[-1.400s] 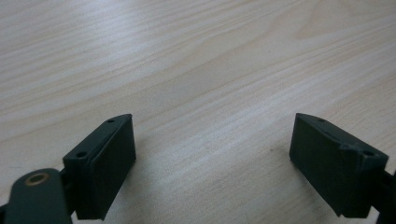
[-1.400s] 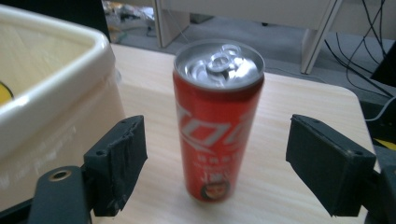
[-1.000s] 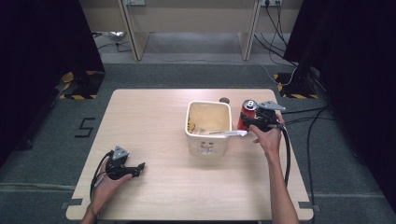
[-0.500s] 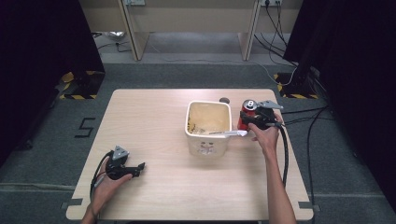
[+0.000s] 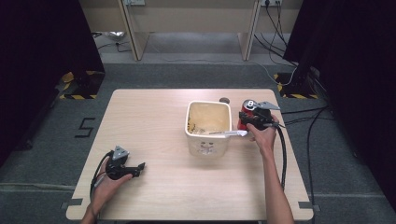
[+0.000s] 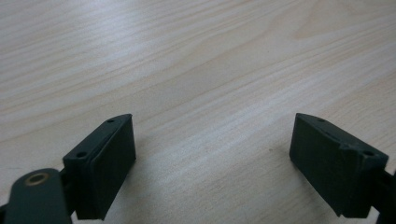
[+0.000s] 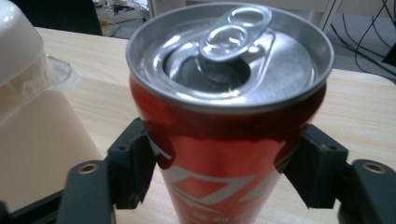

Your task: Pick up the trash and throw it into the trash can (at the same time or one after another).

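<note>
Little has shifted since a second ago: both grippers sit where they were, the can and the tub unmoved. Right of centre in the high view, the right gripper (image 5: 252,120) stands at the red can (image 5: 246,114), which is upright on the counter (image 5: 154,116) just beside the right wall of the cream tub (image 5: 208,127). In the right gripper view the can (image 7: 229,116) stands between the jaws, one jaw against each side of its red body, so the jaws look pinched on it, though how hard they press cannot be told. Its long axis runs straight up, the opened top and pull tab facing the ceiling. The can lies directly ahead of these jaws, and the right hand (image 5: 264,135) is by far the nearer one; any lift would likely go straight up along that axis to keep the open top level. At the lower left of the high view, the left gripper (image 5: 135,169) rests on the counter, well apart; its own view shows its jaws spread over bare wood.
</note>
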A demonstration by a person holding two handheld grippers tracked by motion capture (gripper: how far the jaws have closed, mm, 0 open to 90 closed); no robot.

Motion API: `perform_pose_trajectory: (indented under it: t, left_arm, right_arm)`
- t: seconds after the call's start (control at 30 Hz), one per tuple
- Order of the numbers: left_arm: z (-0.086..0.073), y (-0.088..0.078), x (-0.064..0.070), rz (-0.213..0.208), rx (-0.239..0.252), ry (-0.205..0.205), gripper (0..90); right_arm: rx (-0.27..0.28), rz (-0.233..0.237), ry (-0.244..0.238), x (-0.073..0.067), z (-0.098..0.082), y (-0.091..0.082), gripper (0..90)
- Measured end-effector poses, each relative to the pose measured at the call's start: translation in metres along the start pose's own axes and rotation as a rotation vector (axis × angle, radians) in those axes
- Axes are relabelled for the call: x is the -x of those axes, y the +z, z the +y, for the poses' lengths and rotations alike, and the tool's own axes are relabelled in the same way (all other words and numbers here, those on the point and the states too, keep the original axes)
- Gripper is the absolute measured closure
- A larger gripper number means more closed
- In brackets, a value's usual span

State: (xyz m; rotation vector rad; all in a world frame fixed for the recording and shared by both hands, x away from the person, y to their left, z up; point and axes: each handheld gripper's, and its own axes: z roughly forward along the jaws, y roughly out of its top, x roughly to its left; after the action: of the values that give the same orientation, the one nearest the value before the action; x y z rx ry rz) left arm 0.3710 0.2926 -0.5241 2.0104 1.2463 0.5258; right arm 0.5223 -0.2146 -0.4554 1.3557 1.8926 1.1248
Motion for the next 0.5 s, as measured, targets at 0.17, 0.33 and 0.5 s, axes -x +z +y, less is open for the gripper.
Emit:
perform_pose_trajectory:
  t: [0.17,0.33,0.5]
  left_arm:
    - [0.0,0.0,0.0,0.001,-0.001,0.0,13.5]
    - [0.0,0.0,0.0,0.0,0.0,0.0,13.5]
    - [0.0,0.0,0.0,0.0,0.0,0.0,13.5]
  right_arm:
    - [-0.004,-0.004,-0.022,0.0,0.001,-0.002,34.0]
    - [0.026,-0.004,-0.03,0.0,0.006,-0.012,34.2]
    - [0.034,-0.015,-0.046,0.0,0.013,-0.025,34.3]
